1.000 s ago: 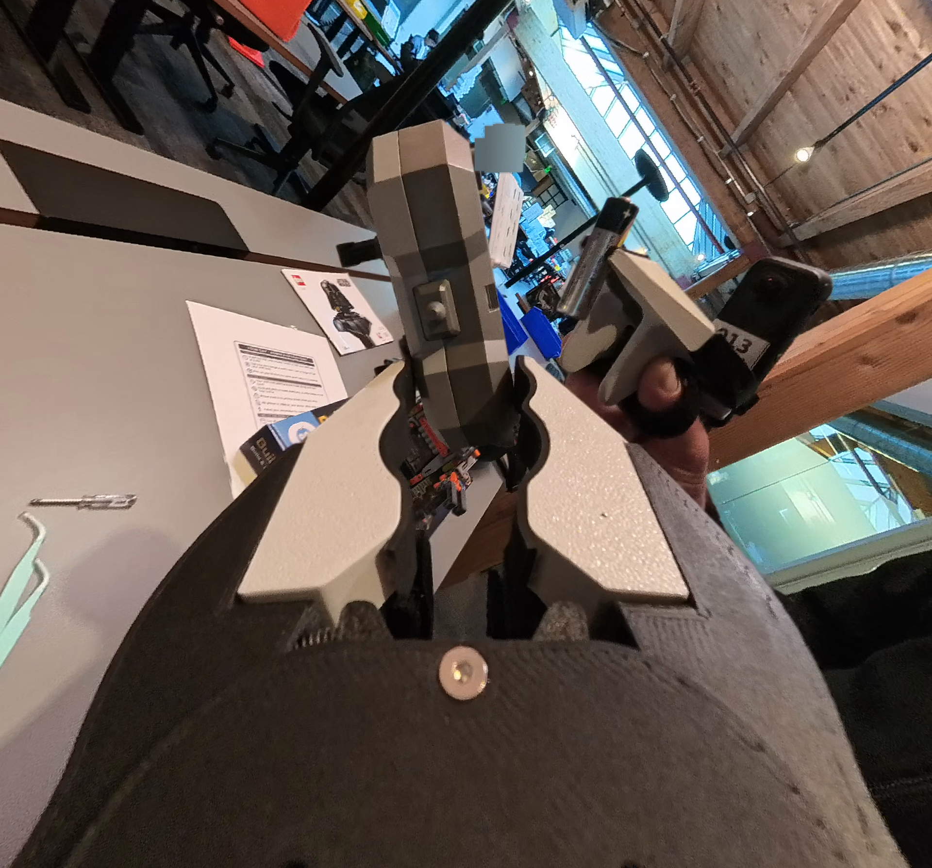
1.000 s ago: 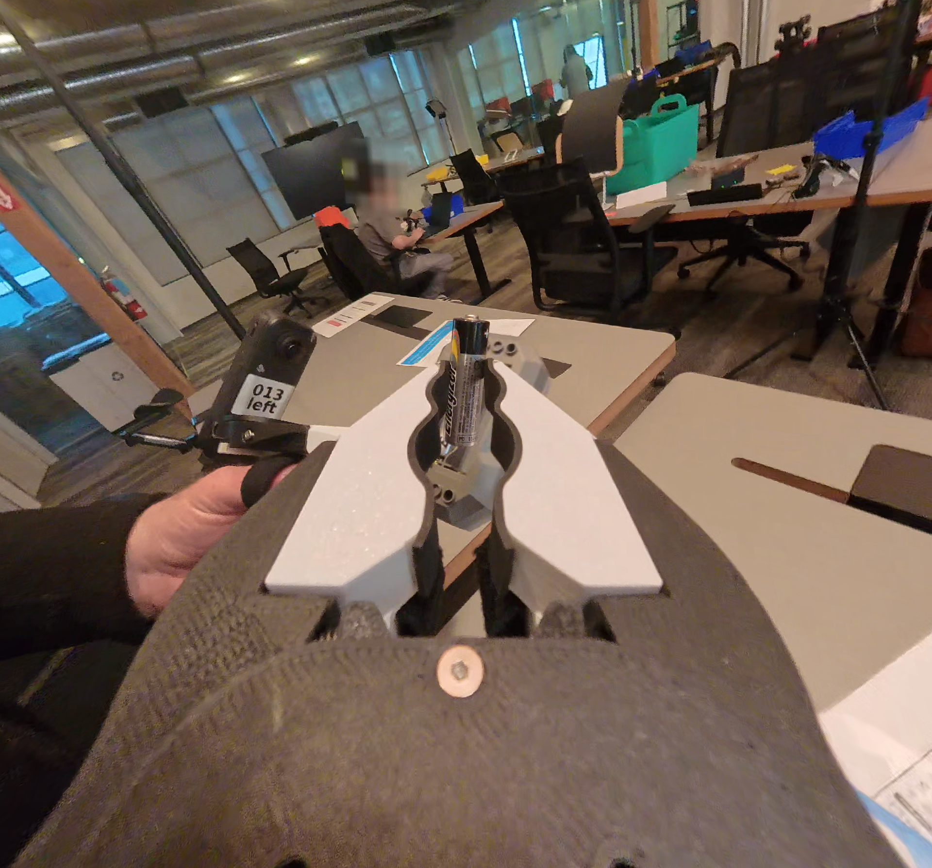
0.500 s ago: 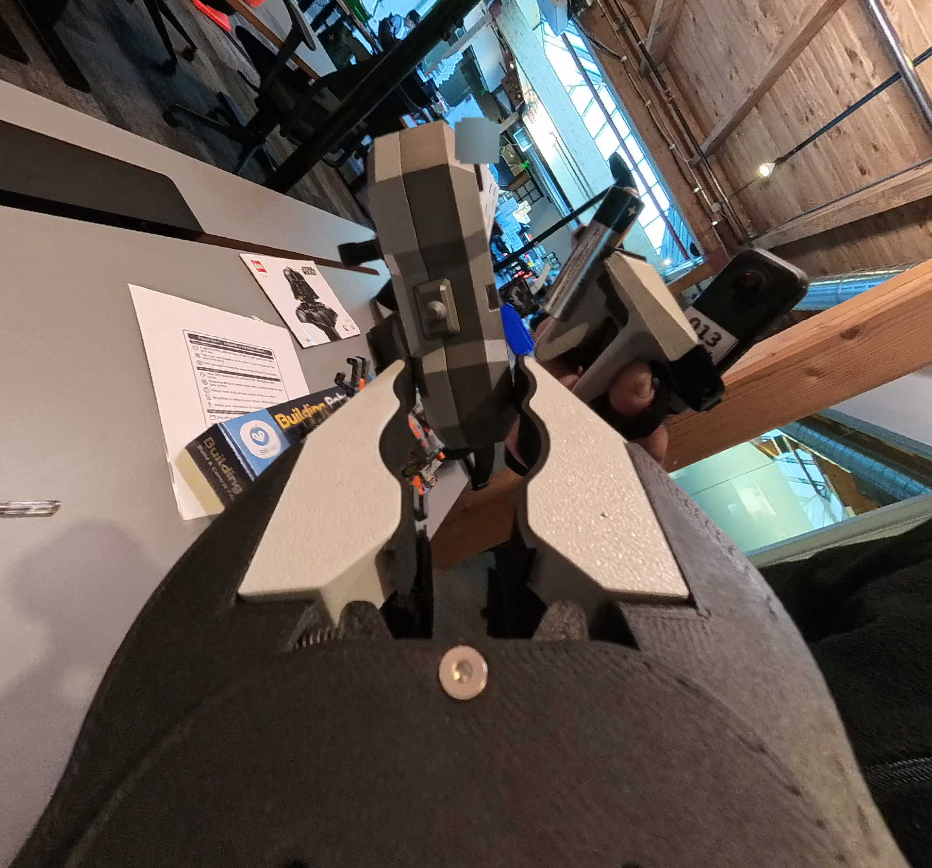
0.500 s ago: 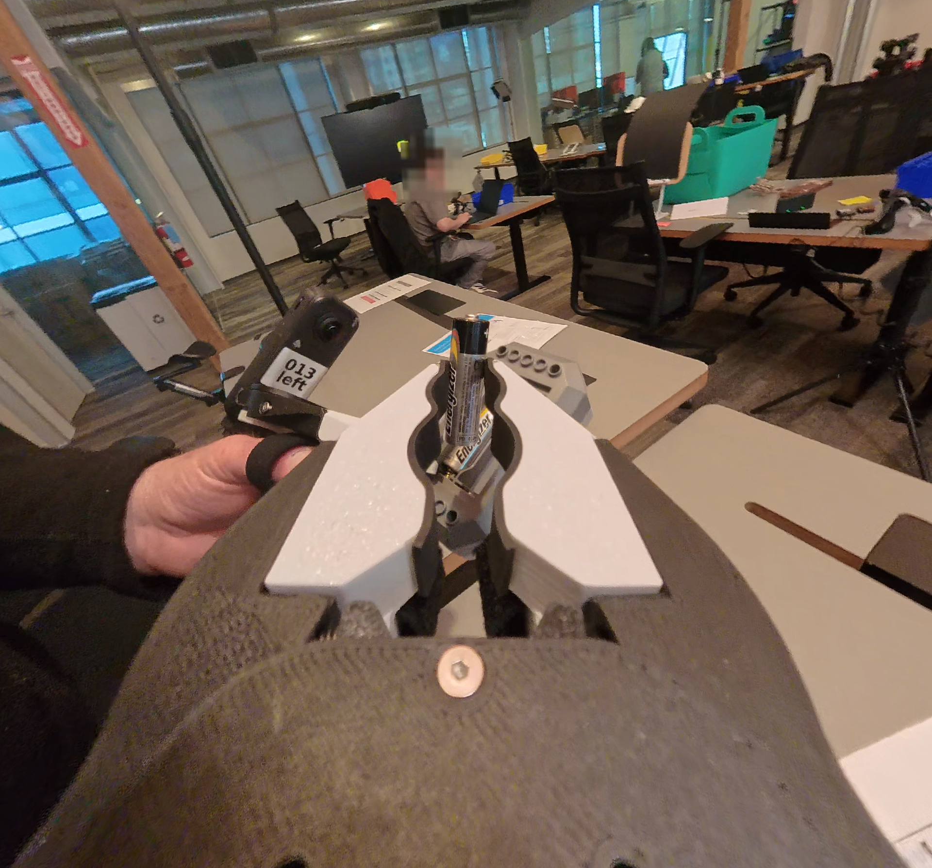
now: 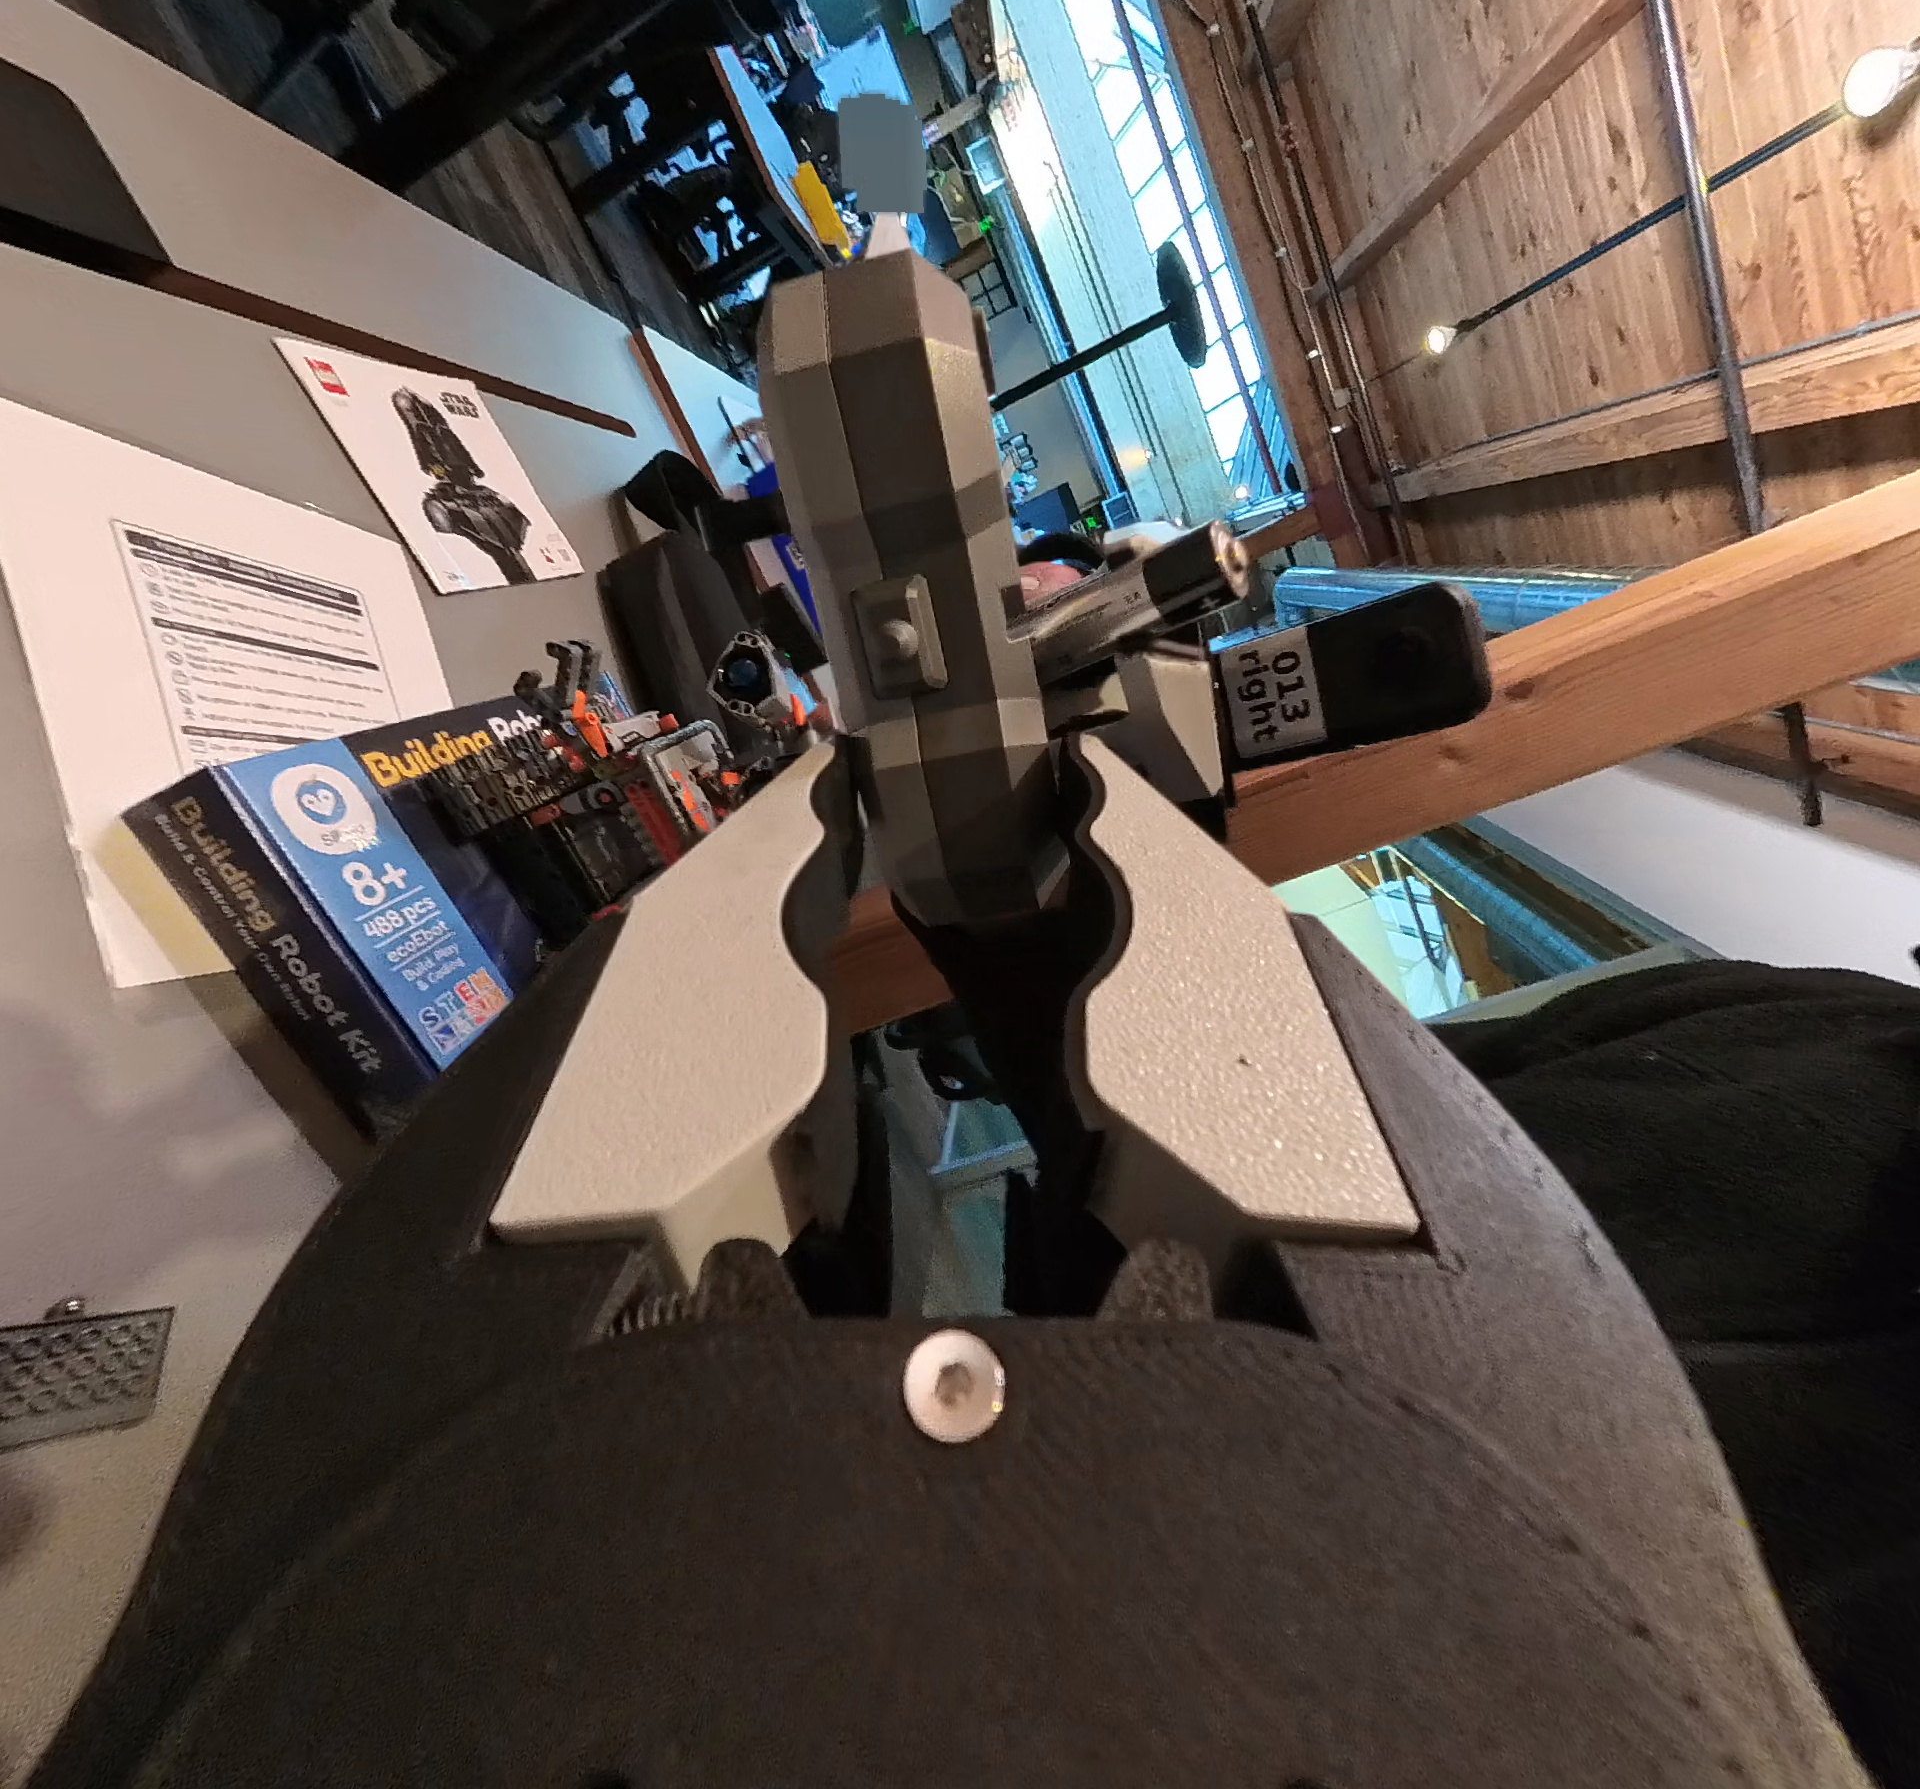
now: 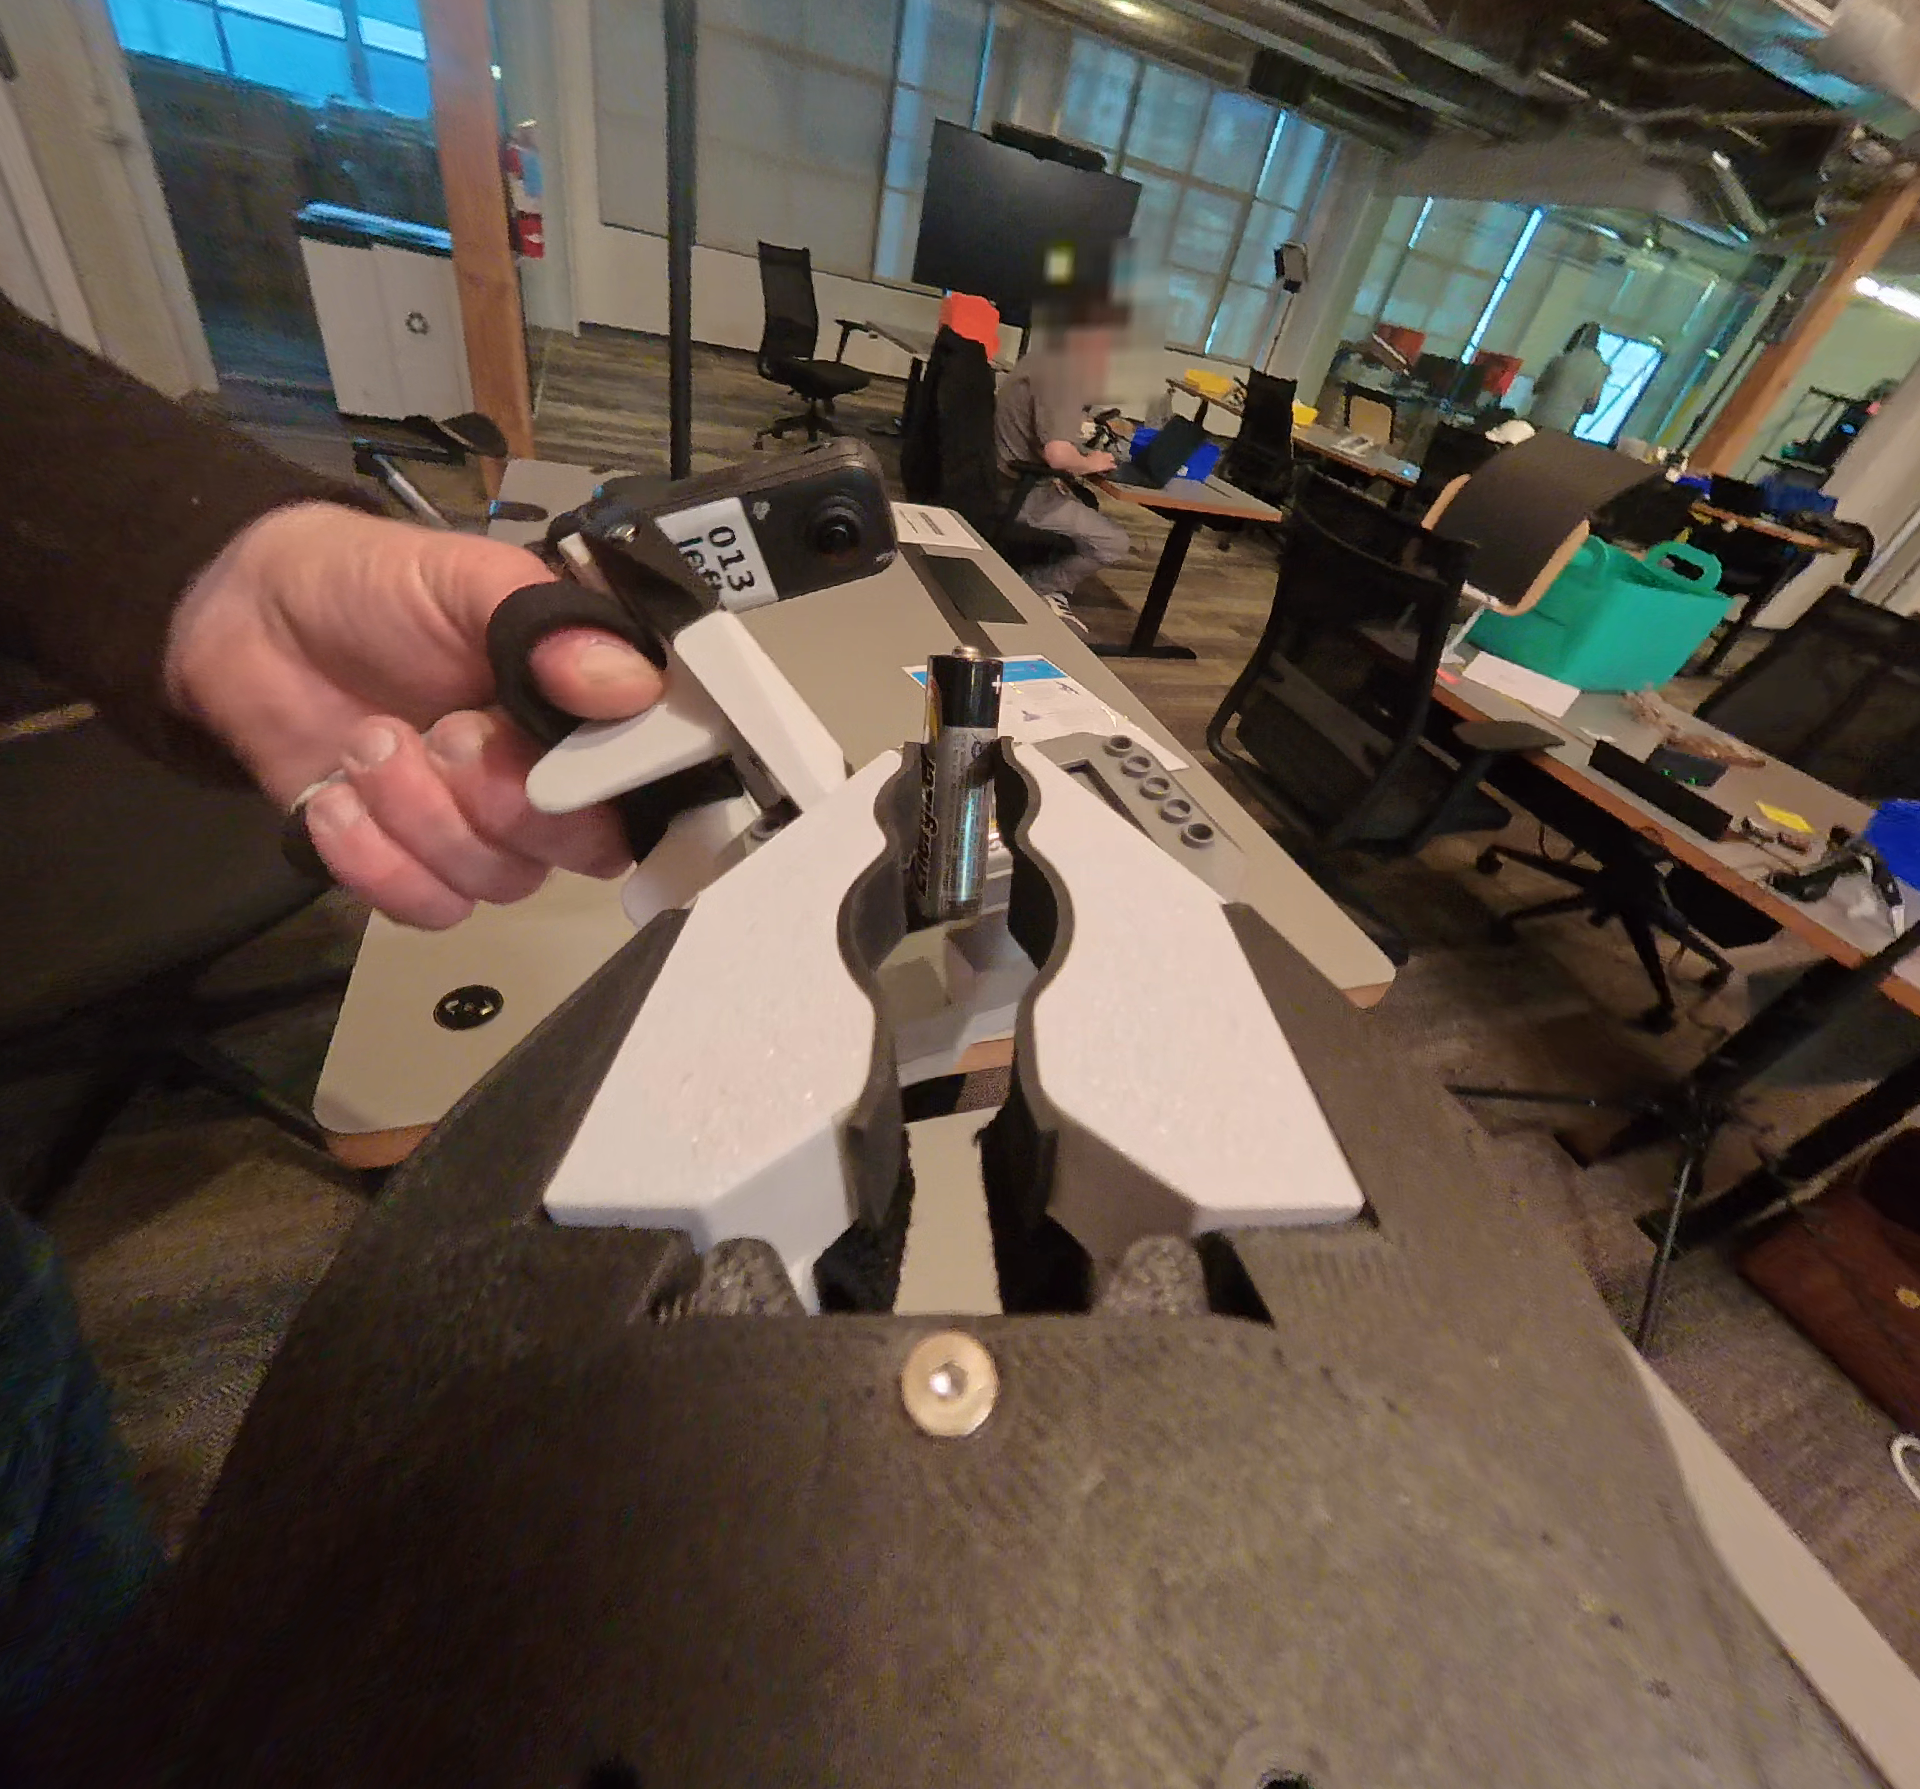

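Plainly, a long faceted two-tone grey plastic block piece [image 5: 894, 617], studded on one face, was clamped upright between the pale fingers of the left gripper [image 5: 951, 804]. A black and silver cylindrical battery [image 6: 958, 783] was pinched on end by the right gripper [image 6: 956, 835]. Beside them a grey tabletop [image 5: 94, 1116] was seen bearing a blue robot kit box [image 5: 343, 908], printed sheets [image 5: 208, 638] and a small brick-built model [image 5: 623, 773]. Office chairs [image 6: 1340, 690] and desks were ranged behind.

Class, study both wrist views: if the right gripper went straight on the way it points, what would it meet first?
Probably the grey block held in the left gripper, just beyond the battery; depth is unclear.
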{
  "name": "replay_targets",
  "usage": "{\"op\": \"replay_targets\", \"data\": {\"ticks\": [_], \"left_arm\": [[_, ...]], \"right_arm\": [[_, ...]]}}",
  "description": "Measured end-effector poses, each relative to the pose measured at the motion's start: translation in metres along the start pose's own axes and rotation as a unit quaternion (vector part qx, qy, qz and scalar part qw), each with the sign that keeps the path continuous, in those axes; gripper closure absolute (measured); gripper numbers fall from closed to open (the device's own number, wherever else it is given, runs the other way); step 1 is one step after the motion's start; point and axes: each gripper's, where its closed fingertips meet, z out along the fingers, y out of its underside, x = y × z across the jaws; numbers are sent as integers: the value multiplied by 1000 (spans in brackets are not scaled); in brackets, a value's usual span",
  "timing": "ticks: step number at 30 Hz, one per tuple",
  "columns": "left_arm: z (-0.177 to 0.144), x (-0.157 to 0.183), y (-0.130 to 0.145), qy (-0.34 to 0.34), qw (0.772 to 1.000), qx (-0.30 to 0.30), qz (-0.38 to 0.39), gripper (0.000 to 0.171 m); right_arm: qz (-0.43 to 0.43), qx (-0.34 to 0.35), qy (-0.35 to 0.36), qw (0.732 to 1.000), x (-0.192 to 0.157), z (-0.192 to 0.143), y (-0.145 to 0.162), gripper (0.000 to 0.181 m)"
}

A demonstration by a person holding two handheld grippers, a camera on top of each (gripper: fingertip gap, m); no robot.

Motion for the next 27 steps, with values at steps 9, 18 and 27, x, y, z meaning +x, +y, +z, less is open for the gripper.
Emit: {"op": "replay_targets", "data": {"ticks": [9, 18, 27], "left_arm": [[-1, 8, 4, 6, 999, -31, -30, 136], [5, 0, 7, -27, 998, -46, -26, 136], [15, -1, 7, -23, 998, -37, -40, 137]], "right_arm": [[-28, -4, -76, 997, -11, -15, -1, 169], [-17, -31, -71, 997, -16, -27, 4, 161], [-34, -51, -60, 996, -24, -40, 3, 164]]}}
